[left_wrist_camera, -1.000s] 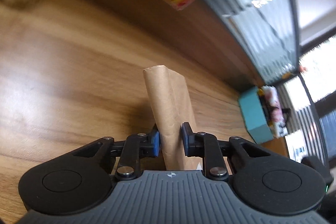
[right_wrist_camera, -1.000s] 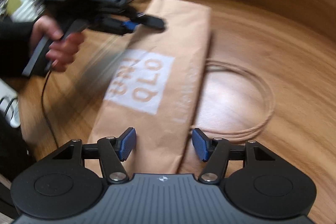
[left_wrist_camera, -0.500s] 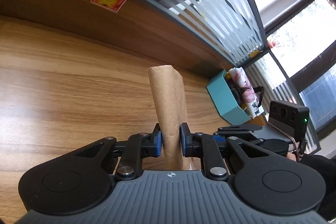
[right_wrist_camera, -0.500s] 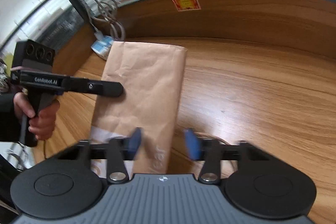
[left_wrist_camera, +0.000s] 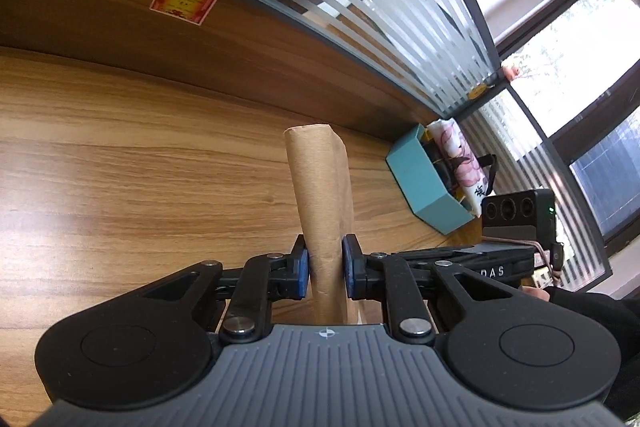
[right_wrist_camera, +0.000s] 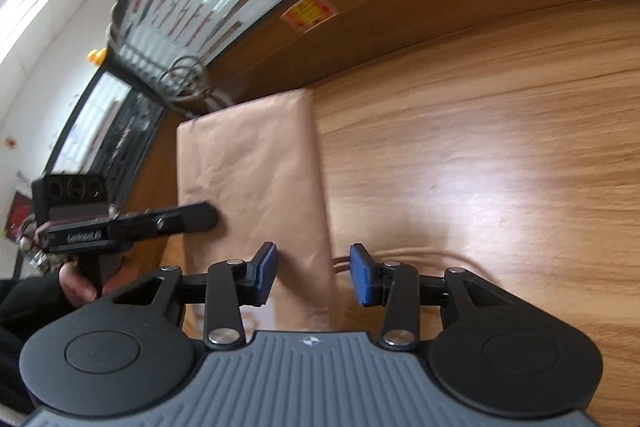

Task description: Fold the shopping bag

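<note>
A brown paper shopping bag lies flat on the wooden table. My left gripper is shut on the bag's left edge, and the pinched paper stands up between its blue pads. In the right wrist view the left gripper reaches in from the left over that edge. My right gripper hovers over the bag's right edge with its jaws opening. The edge shows between the pads and they do not press it. A loop of the bag's cord handle peeks out by the right pad.
A teal box holding a floral item stands at the table's right end. A wooden back panel with a red sticker and striped glass closes off the far side. Cables lie in the far left corner. A hand grips the left tool.
The left gripper rose a little with the bag's edge still pinched. The right gripper rolled and slid up the bag past its white print; its jaws narrowed, then parted again.
</note>
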`<move>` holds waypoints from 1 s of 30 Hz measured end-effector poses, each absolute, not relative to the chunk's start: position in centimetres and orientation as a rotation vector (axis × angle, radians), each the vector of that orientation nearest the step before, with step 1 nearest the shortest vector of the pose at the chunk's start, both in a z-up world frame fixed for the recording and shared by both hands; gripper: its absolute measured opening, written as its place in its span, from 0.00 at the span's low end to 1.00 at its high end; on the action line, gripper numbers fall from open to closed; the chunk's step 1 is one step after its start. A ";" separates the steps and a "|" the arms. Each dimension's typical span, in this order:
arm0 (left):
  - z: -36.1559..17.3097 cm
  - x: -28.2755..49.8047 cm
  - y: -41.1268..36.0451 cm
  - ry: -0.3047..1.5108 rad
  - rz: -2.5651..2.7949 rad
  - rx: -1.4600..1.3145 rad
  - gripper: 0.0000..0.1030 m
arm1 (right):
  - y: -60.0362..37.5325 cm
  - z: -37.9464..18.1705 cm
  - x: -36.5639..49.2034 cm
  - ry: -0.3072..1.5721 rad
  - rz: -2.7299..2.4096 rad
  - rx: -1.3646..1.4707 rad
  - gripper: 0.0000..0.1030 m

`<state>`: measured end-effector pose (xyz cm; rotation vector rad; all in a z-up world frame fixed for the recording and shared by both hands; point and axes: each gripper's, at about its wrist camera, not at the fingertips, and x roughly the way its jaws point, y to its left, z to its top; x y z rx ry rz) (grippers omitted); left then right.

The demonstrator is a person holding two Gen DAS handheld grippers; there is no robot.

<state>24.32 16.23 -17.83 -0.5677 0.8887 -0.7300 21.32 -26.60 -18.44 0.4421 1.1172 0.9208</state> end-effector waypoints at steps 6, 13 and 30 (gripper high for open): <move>-18.0 25.1 16.2 0.936 -0.718 -0.557 0.32 | -27.1 -18.0 20.1 1.066 0.931 0.426 0.31; -17.9 25.9 15.6 0.939 -0.773 -0.589 0.37 | -26.1 -16.6 19.4 1.024 1.010 0.403 0.31; -16.2 24.7 14.4 0.836 -0.791 -0.478 0.14 | -25.9 -14.3 17.9 1.013 1.027 0.364 0.33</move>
